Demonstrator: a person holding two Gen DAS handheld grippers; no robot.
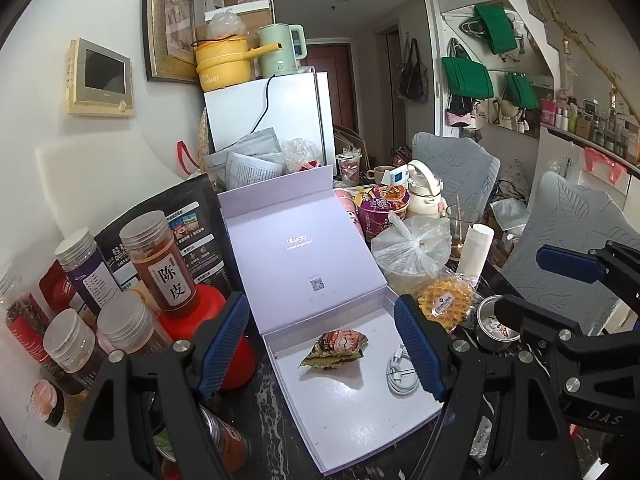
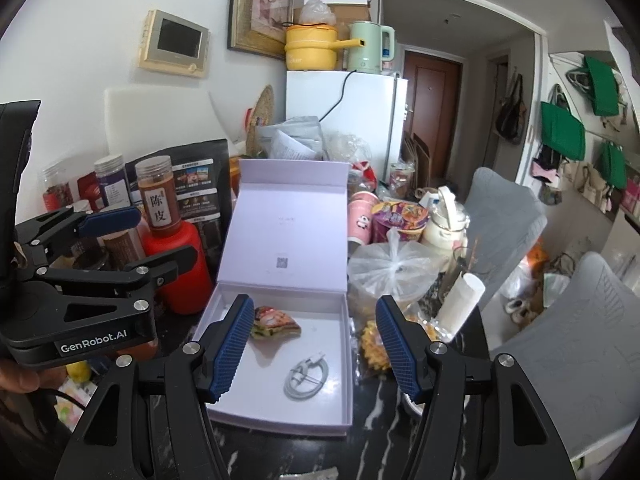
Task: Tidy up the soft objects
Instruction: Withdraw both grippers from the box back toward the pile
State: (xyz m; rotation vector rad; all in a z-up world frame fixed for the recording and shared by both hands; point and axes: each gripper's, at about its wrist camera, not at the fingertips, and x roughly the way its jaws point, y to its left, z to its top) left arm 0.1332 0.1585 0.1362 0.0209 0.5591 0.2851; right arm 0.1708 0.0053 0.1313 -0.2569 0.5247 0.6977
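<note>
Both grippers, left (image 1: pixel 322 346) and right (image 2: pixel 314 346), part-spread, empty, above box (image 2: pixel 346 364). Risk: cable (image 2: pixel 306 376), 5 o'clock of snack (image 2: pixel 276 324), snags; waffle (image 1: pixel 444 306) gets missed.

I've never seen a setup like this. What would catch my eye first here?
Probably the open lilac box in the middle of the cluttered table, holding only a crumpled snack packet and a coiled white cable. Two black grippers, left and right, frame it, blue-padded jaws open and empty. Behind, a yellow pot tops the white fridge.
</note>
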